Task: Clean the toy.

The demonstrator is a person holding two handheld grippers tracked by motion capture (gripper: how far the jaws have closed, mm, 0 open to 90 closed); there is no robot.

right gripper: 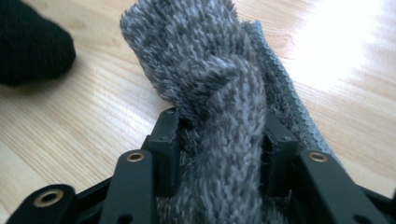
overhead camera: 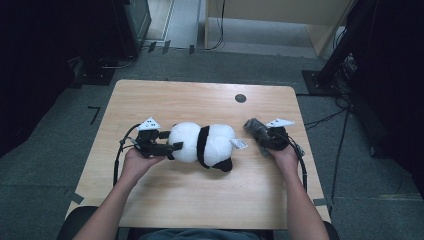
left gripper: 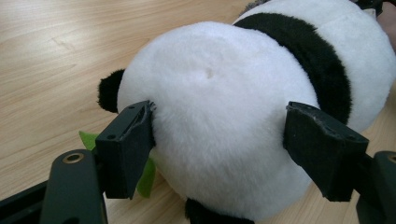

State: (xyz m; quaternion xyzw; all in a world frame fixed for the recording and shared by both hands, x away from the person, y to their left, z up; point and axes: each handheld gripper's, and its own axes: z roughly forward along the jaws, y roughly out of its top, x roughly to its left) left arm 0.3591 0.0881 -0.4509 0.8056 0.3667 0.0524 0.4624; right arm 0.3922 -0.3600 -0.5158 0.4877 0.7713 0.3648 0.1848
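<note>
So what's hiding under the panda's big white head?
Under the panda, in the left gripper view, a bit of green felt peeks out by the left gripper, lying on the wooden table. The rest is covered, so I can't tell what it is.

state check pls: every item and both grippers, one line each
Black-and-white plush panda: lying on its side on the table, head between the left jaws.
Grey fuzzy knitted cloth: bunched, pinched between the right jaws, its free end standing up.
Left gripper: jaws pressed against both sides of the panda's head.
Right gripper: shut on the cloth.
Light wooden table: supports the panda.
</note>
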